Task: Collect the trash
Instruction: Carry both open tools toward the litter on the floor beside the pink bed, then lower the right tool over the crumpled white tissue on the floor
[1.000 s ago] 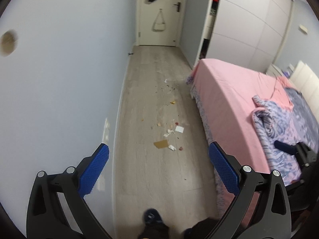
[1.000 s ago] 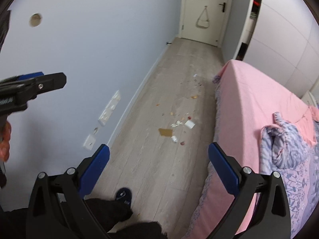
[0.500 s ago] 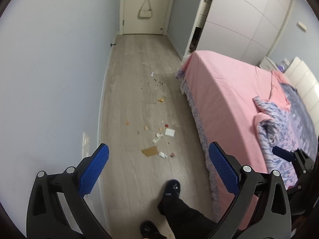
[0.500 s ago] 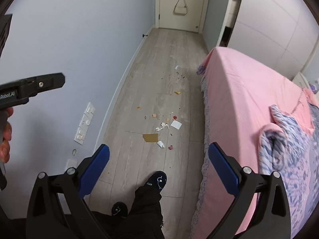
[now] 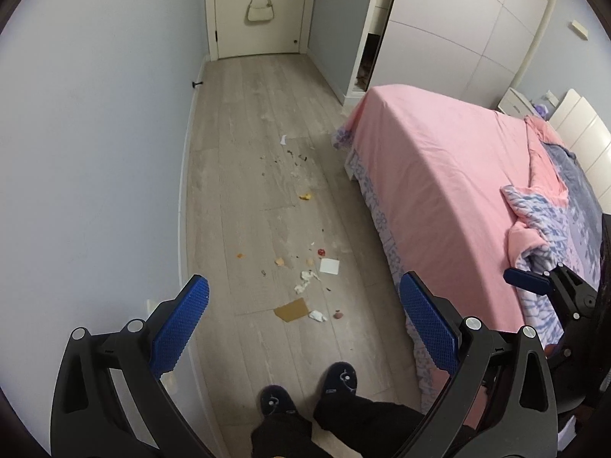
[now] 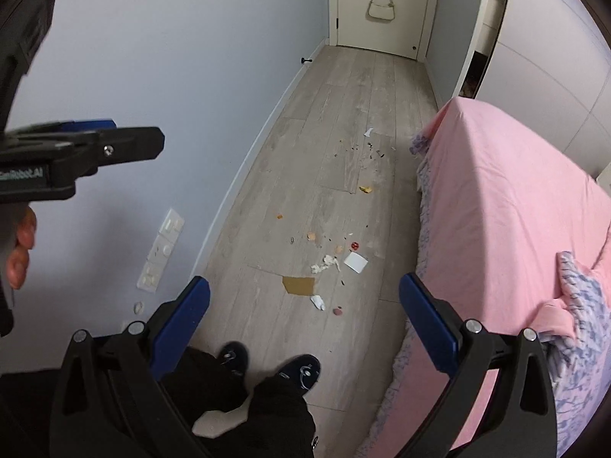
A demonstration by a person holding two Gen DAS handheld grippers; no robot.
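Grey wood-look floor [image 5: 244, 191] is what my left camera mostly shows, and honestly nothing's been picked up yet as far as I can tell. My left tongs [image 5: 301, 328] are spread wide with nothing between the blue pads, held high over my slippers [image 5: 305, 393]. Using the pink bed [image 5: 439, 175] as the anchor: the trash sits on the floor just off its long side. Nearest the bed is a white paper square [image 5: 329, 266], with a crumpled tissue [image 5: 307, 279] just beside it on the far-from-bed side. Closer to my feet there's a brown cardboard scrap [image 5: 291, 309] and a small white wad [image 5: 317, 316] next to it. Off the bed's foot corner, toward the door, lie dark crumbs, an orange bit [image 5: 304, 196] and a white shred [image 5: 283, 139].

Right camera, same story. My right tongs [image 6: 303, 320] are also gaping and empty. Same litter alongside the bed [image 6: 508, 198]: paper square [image 6: 356, 262], tissue [image 6: 326, 263], cardboard [image 6: 298, 285], a pinkish blob [image 6: 337, 310]. My left tongs [image 6: 114, 145] poke in from the side here.

I can't see any bin or bag in either view, so the whole job's ahead of me.
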